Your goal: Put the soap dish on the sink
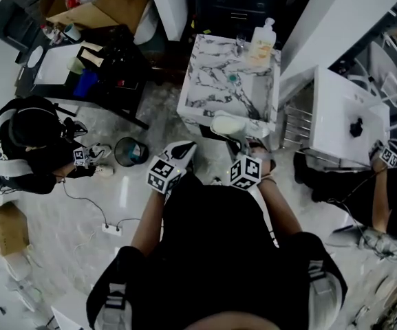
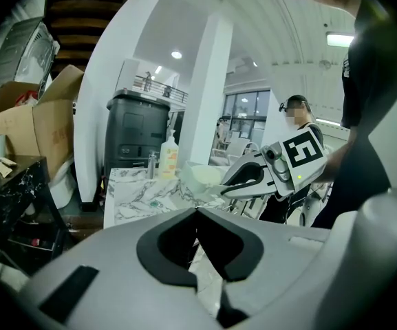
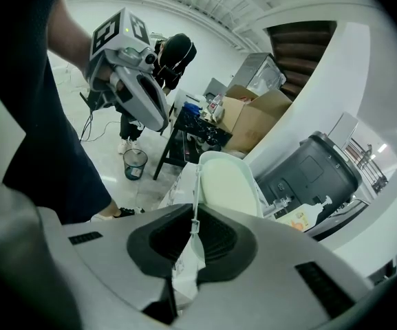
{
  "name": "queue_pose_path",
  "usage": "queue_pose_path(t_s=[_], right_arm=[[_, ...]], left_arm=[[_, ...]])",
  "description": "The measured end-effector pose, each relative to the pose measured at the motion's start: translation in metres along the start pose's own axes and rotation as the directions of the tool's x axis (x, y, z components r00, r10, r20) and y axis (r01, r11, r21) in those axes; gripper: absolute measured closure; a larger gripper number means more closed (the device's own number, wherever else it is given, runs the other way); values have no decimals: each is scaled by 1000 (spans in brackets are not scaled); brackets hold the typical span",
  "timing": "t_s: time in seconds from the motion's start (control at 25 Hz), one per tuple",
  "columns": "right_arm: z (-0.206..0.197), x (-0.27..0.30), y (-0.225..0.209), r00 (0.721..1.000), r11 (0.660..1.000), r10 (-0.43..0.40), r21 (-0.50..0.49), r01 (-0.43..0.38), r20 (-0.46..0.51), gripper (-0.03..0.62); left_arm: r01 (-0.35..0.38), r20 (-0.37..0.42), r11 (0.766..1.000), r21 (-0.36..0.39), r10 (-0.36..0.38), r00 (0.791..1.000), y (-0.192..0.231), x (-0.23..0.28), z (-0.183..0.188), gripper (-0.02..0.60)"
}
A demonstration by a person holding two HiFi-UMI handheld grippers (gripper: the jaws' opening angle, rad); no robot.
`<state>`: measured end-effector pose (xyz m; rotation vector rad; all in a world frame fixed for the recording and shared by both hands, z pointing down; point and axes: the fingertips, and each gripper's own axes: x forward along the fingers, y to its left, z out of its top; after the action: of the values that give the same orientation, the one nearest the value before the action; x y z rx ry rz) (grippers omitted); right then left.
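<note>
The right gripper (image 3: pixel 195 212) pinches the soap dish (image 3: pixel 229 184) by its rim, holding it at the near edge of the sink (image 1: pixel 208 74). The left gripper (image 2: pixel 198 212) is pressed together on nothing. The placing step looks in hand; next the dish needs lowering flat and releasing.

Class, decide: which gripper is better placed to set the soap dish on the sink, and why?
Right. The right gripper is shut on the soap dish, right at the sink's near edge; the left gripper is shut and empty.

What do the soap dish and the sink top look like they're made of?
Soap dish: probably plastic, pale green, smooth with a thin moulded rim. Sink: white with grey veins; marble or a marble-look finish, can't tell which.
</note>
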<state>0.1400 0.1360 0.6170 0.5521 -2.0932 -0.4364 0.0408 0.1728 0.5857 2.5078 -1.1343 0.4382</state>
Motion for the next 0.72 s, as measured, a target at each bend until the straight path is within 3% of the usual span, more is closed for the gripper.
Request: queue_pose_path(t_s=[0.72], right_arm=[[17, 62, -44, 997, 998, 5, 61, 0, -74, 580]], left_arm=[[94, -33, 996, -10, -94, 995, 83, 35, 23, 586]])
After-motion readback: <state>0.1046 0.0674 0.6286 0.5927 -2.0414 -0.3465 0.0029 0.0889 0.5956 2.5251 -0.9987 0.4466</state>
